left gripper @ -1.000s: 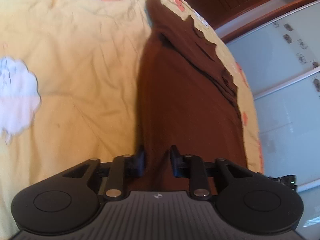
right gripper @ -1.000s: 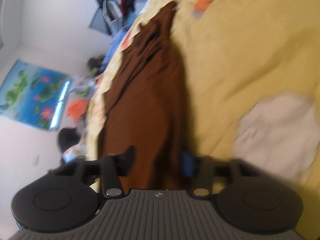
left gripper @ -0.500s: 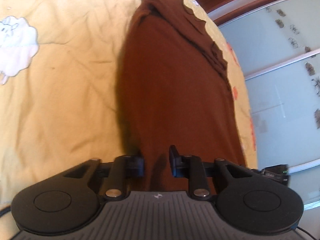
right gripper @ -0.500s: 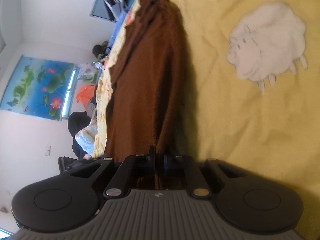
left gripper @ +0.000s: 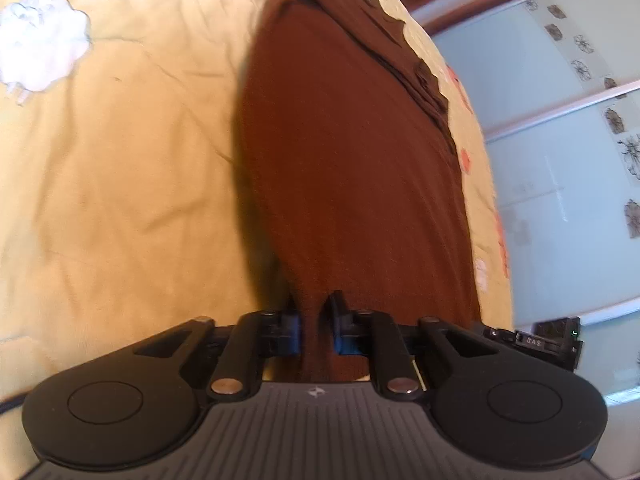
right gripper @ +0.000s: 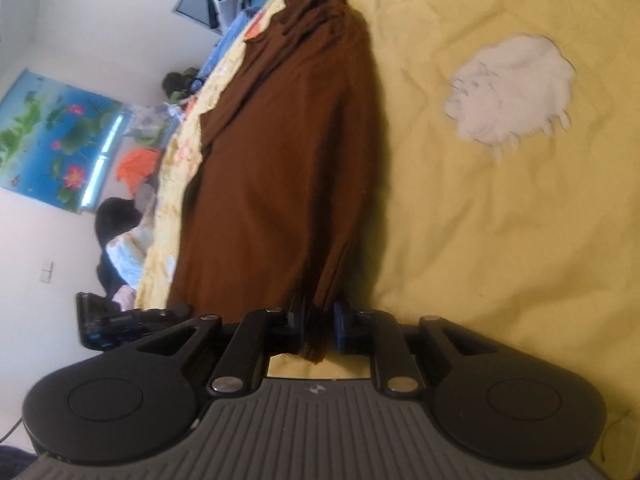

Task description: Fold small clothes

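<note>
Two claws, one brown cloth.
My left claw (left gripper: 316, 326) and right claw (right gripper: 318, 330) each pinch a near corner of the brown cloth (left gripper: 352, 168). It lies long on the yellow bed (left gripper: 120, 184), reaching far. No fold yet, I think; all folding is left.

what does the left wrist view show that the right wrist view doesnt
Only the left wrist view shows the pale glass sliding doors with flower motifs and the left gripper, shut on cloth. Only the right wrist view shows the blue lotus poster on the white wall, the orange cloth beside the bed, and the right gripper, also shut on cloth. Both show the brown knit garment stretching away over the yellow bedsheet with its white sheep print.
</note>
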Available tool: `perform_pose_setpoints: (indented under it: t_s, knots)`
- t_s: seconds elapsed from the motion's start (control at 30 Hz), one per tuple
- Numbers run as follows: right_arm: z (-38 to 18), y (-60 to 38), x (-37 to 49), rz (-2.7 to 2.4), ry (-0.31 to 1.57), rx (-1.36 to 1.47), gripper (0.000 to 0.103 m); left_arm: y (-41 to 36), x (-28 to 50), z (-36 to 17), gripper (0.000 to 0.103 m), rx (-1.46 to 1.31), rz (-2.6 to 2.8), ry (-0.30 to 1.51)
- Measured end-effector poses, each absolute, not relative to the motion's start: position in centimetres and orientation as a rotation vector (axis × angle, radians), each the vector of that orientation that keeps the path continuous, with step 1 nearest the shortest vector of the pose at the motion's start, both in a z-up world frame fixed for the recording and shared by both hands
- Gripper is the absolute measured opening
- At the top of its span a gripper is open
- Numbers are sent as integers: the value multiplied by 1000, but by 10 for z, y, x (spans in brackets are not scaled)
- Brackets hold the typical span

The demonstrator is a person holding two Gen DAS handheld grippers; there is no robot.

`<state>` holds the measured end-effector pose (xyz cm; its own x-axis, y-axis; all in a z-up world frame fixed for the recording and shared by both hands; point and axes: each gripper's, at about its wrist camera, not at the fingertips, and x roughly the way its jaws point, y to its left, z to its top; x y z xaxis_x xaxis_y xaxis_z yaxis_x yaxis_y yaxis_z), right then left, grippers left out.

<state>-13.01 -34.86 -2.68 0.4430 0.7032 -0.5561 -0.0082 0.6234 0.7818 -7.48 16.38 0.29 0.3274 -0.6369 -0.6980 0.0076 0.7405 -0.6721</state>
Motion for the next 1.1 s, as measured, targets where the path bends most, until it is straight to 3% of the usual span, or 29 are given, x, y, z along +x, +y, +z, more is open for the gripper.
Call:
perform_pose_setpoints:
  t_s: [0.2, 0.33, 0.43, 0.5, 0.57, 0.63, 0.73, 0.93, 1.1]
  knots:
    - [0, -376, -147, 443, 915, 731, 11, 174, -94, 25, 5, -491, -399, 1126]
    - [-25, -380, -144, 404, 987, 717, 7, 177, -96, 21, 4, -476, -389, 1139]
    - [-21, -372, -144, 428, 985, 715, 23, 184, -99, 40, 5, -436, -395, 1103]
    - [-7, -372, -140, 405, 952, 681, 51, 189, -94, 60, 7, -357, -347, 1069]
    - [14, -373, -128, 371, 871, 642, 57, 189, -81, 82, 15, -242, -249, 1000]
    - [37, -370, -104, 350, 794, 568, 57, 182, -60, 99, 38, -142, -132, 888]
    - [61, -355, -49, 313, 662, 474, 66, 157, -20, 113, 64, -133, -29, 651]
    - [67, -305, 100, 305, 560, 498, 66, 74, 94, 99, 64, -75, -72, 495]
    - [51, -246, 192, 257, 618, 331, 65, 18, 192, 52, 64, 17, -63, 667]
